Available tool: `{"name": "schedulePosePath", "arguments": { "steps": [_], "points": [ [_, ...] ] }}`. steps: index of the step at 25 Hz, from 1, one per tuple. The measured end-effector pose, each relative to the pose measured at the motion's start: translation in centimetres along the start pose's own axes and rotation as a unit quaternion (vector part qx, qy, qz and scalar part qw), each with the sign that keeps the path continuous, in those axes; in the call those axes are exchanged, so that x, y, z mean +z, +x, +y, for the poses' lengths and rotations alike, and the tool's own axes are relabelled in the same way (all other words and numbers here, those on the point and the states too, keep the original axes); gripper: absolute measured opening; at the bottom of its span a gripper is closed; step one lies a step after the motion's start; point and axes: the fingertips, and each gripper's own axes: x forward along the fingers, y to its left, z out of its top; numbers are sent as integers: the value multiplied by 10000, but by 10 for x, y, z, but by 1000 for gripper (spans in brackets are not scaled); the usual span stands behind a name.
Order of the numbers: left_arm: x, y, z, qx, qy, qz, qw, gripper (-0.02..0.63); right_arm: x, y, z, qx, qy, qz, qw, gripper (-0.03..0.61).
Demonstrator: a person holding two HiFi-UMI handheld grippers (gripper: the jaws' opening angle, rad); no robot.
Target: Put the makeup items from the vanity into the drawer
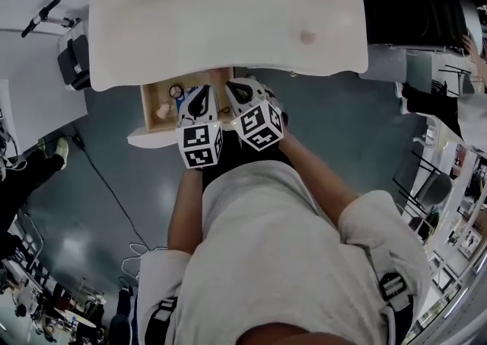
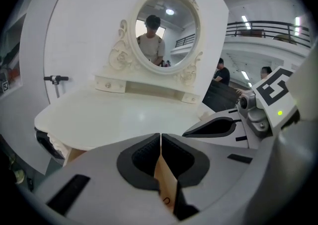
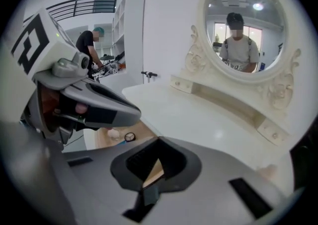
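The vanity's white top (image 1: 228,16) holds one small pale round item (image 1: 307,36), also seen at the top's near edge (image 3: 269,170). Below the top, the wooden drawer (image 1: 152,96) stands pulled out, with a dark round ring-shaped item (image 1: 176,91) and a pale lump (image 1: 163,111) inside. My left gripper (image 1: 202,94) and right gripper (image 1: 238,91) hang side by side over the drawer's right end. The left gripper (image 2: 160,140) has its jaws closed together with nothing between them. The right gripper (image 3: 158,142) is shut and empty too.
An oval mirror (image 2: 166,30) in an ornate white frame stands at the back of the vanity. A grey floor with a black cable (image 1: 106,183) lies to the left. People and shelving (image 3: 94,45) are in the room behind.
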Motion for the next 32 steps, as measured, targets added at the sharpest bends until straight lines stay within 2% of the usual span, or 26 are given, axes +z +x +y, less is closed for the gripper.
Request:
{"name": "schedulePosePath", "arguments": {
  "steps": [8,18,32],
  "points": [
    [20,15,-50,-313,274,-24,9991,14,3,-31,-44,-367,601,-345,9969,14],
    [50,44,-110,-670,594,-40,9960,14,-5,-72,-107,-735,939,-596,9911,14],
    [76,74,-163,-755,847,73,9935,14,-6,-104,-167,-712,1041,-922,9877,14]
  ]
}}
